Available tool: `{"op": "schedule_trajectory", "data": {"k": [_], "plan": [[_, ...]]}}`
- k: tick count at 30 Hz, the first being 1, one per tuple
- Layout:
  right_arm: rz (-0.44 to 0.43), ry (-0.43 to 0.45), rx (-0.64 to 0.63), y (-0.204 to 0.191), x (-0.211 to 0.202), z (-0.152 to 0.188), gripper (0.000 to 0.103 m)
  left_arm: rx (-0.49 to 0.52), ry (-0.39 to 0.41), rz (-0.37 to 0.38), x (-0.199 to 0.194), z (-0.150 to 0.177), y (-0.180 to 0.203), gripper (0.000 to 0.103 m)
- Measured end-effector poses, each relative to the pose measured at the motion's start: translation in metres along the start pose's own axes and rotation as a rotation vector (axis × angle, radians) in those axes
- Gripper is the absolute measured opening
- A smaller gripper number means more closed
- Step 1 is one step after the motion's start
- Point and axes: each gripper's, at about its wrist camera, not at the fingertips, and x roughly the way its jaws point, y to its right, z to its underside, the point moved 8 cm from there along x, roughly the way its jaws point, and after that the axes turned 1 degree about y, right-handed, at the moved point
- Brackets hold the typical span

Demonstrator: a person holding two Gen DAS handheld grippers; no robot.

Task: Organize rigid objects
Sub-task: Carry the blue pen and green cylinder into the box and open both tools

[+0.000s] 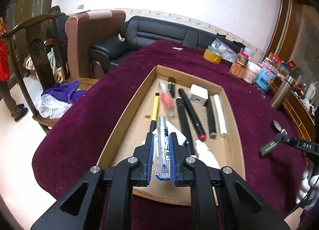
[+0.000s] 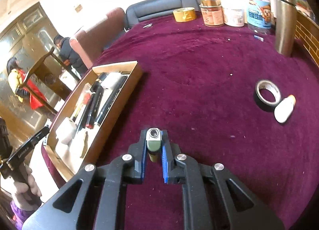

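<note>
Lying clamped lengthwise between left jaws, clear pen [image 1: 161, 146]; lighter [image 2: 153, 140] between right.

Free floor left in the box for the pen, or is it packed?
Free: box floor along its left wall, beside the yellow pen, and the near end by the paper. Crowded: middle to right, where black markers, charger and white stick lie packed.

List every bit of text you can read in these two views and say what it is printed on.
"DAS": on the right gripper body, seen from the left wrist view.
Print on the clear pen held in the left gripper: blurred, unreadable.
Lettering on the left gripper's handle in the right wrist view: too blurred.
Labels on the jars: too small.
Green lighter: no legible text.
</note>
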Motion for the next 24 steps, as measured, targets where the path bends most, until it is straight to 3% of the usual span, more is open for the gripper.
{"op": "schedule_trajectory", "data": {"k": [3,12,19,24], "plan": [[0.023,-0.013,0.017,0.014,0.005,0.003,0.010,0.014,0.009,0.009,-0.003,0.000,-0.001,0.012],[-0.014,-0.008,0.082,0.024,0.016,0.005,0.012,0.001,0.024,0.059,-0.006,-0.002,0.001,0.012],[-0.138,-0.007,0.107,0.002,0.007,-0.002,0.010,0.007,-0.010,0.016,0.002,-0.005,-0.010,0.012],[-0.251,-0.050,0.043,-0.047,0.002,-0.008,0.010,0.016,-0.070,-0.037,0.019,-0.006,-0.028,0.012]]}}
